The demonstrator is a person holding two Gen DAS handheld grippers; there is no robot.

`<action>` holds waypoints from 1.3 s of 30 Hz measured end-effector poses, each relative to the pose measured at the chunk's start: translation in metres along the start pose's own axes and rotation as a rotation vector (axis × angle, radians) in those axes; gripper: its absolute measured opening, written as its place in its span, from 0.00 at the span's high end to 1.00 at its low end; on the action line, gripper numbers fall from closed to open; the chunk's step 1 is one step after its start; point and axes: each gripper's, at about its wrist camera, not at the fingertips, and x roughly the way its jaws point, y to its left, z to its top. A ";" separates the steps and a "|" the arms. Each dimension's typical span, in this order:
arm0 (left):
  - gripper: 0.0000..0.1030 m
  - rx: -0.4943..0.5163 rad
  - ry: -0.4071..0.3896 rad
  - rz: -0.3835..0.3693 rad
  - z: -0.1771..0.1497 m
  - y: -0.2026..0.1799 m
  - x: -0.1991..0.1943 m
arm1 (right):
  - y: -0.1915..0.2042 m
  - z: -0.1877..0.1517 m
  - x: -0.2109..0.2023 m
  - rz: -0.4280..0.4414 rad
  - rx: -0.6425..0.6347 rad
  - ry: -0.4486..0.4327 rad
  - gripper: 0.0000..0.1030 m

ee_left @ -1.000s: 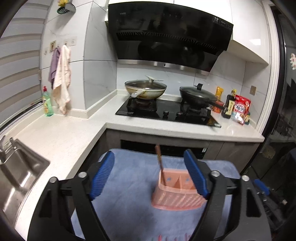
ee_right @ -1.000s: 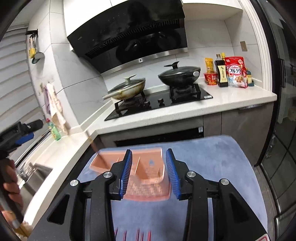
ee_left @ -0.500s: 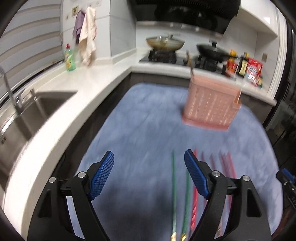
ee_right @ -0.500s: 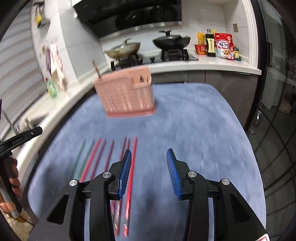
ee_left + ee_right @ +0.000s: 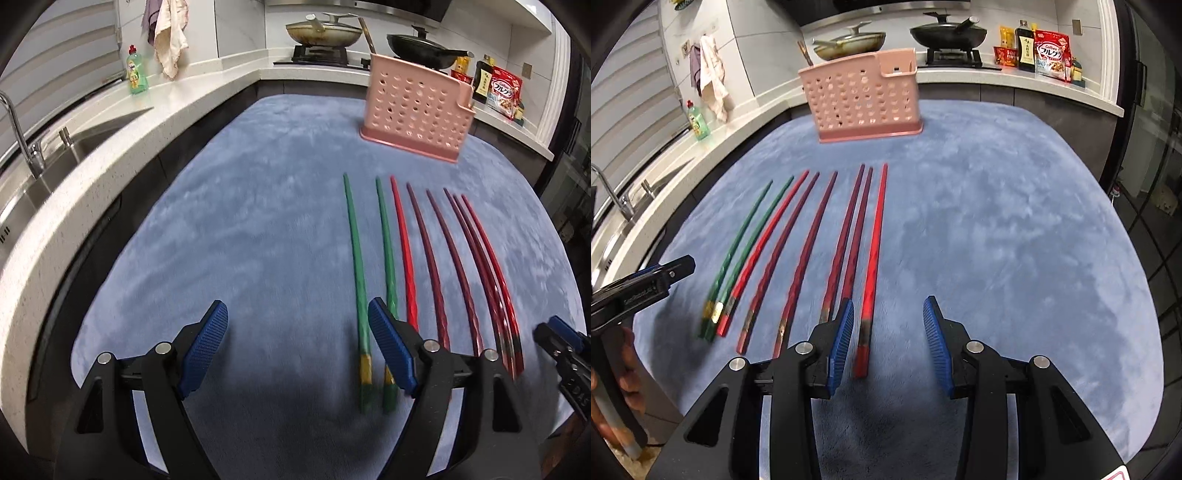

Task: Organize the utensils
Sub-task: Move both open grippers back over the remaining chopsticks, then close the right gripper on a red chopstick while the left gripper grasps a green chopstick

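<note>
Chopsticks [image 5: 849, 236] lie lengthwise, tips toward holder [image 5: 862, 98].

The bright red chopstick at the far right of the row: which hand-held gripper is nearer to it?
Right. The right hand-held gripper hovers open with that bright red chopstick ending between its fingers. The left hand-held gripper sits at the row's other side, by the green chopsticks.

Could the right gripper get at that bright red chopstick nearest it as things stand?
Probably yes. The right gripper is open and empty, the bright red chopstick lies at the end of the row on the blue mat, and nothing covers it.
</note>
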 end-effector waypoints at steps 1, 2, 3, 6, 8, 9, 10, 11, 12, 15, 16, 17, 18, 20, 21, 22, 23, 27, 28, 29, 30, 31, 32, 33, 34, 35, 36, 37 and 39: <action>0.28 -0.002 0.004 -0.005 -0.003 -0.001 0.000 | 0.001 -0.002 0.001 -0.001 -0.001 0.003 0.62; 0.28 -0.003 0.008 -0.009 -0.006 -0.001 0.000 | 0.001 -0.003 0.003 -0.004 -0.001 0.008 0.62; 0.28 -0.002 0.012 -0.012 -0.008 -0.002 0.000 | 0.002 -0.006 0.005 -0.007 -0.002 0.015 0.62; 0.28 0.009 0.007 -0.011 -0.014 -0.002 -0.002 | 0.006 -0.008 0.007 -0.015 -0.014 0.019 0.62; 0.28 0.009 0.003 -0.013 -0.018 -0.002 -0.003 | 0.005 -0.009 0.008 -0.015 -0.016 0.023 0.62; 0.28 0.007 0.006 -0.014 -0.019 -0.001 -0.003 | 0.005 -0.009 0.009 -0.015 -0.014 0.024 0.63; 0.28 0.004 0.010 -0.018 -0.019 -0.001 -0.002 | 0.005 -0.009 0.010 -0.016 -0.013 0.026 0.63; 0.28 0.002 0.015 -0.021 -0.020 0.000 -0.002 | 0.006 -0.010 0.011 -0.013 -0.012 0.031 0.65; 0.28 0.000 0.018 -0.019 -0.021 0.000 -0.001 | 0.007 -0.010 0.012 -0.013 -0.014 0.034 0.67; 0.28 -0.003 0.026 -0.022 -0.024 0.000 0.000 | 0.010 -0.012 0.015 -0.010 -0.024 0.043 0.73; 0.28 -0.004 0.028 -0.023 -0.025 0.000 0.000 | 0.011 -0.012 0.016 -0.010 -0.027 0.045 0.74; 0.28 -0.004 0.030 -0.026 -0.025 0.000 0.001 | 0.012 -0.013 0.016 -0.010 -0.030 0.046 0.75; 0.28 -0.005 0.030 -0.028 -0.026 0.000 0.001 | 0.012 -0.013 0.016 -0.011 -0.031 0.046 0.77; 0.28 -0.007 0.032 -0.032 -0.026 0.000 0.001 | 0.012 -0.013 0.017 -0.015 -0.031 0.047 0.79; 0.28 -0.008 0.033 -0.034 -0.026 0.000 0.001 | 0.012 -0.014 0.017 -0.015 -0.030 0.046 0.81; 0.28 -0.009 0.035 -0.034 -0.026 0.000 0.002 | 0.011 -0.014 0.018 -0.018 -0.028 0.043 0.82; 0.28 -0.010 0.037 -0.039 -0.027 0.000 0.002 | 0.010 -0.014 0.018 -0.022 -0.024 0.040 0.84; 0.28 -0.009 0.044 -0.045 -0.028 -0.002 0.004 | 0.009 -0.015 0.018 -0.030 -0.015 0.037 0.91; 0.28 -0.009 0.047 -0.045 -0.028 -0.002 0.005 | 0.008 -0.015 0.018 -0.030 -0.014 0.036 0.92; 0.28 -0.009 0.048 -0.046 -0.029 -0.003 0.005 | 0.008 -0.015 0.018 -0.030 -0.012 0.035 0.93; 0.28 -0.008 0.049 -0.048 -0.029 -0.003 0.005 | 0.008 -0.016 0.018 -0.029 -0.010 0.035 0.93; 0.28 -0.007 0.050 -0.048 -0.030 -0.004 0.006 | 0.008 -0.016 0.018 -0.029 -0.010 0.035 0.93; 0.28 -0.007 0.051 -0.047 -0.030 -0.004 0.006 | 0.008 -0.016 0.018 -0.030 -0.011 0.035 0.93; 0.28 -0.007 0.052 -0.048 -0.030 -0.005 0.007 | 0.008 -0.016 0.018 -0.031 -0.012 0.035 0.93; 0.28 -0.006 0.054 -0.047 -0.031 -0.006 0.007 | 0.008 -0.017 0.018 -0.031 -0.013 0.036 0.93; 0.28 -0.005 0.056 -0.046 -0.031 -0.006 0.008 | 0.008 -0.017 0.018 -0.031 -0.011 0.036 0.93; 0.28 -0.004 0.058 -0.045 -0.031 -0.007 0.009 | 0.007 -0.017 0.018 -0.029 -0.008 0.037 0.93; 0.28 -0.004 0.060 -0.040 -0.031 -0.007 0.010 | 0.007 -0.017 0.018 -0.026 -0.004 0.037 0.93; 0.28 -0.002 0.064 -0.035 -0.032 -0.007 0.012 | 0.006 -0.017 0.018 -0.020 0.004 0.038 0.93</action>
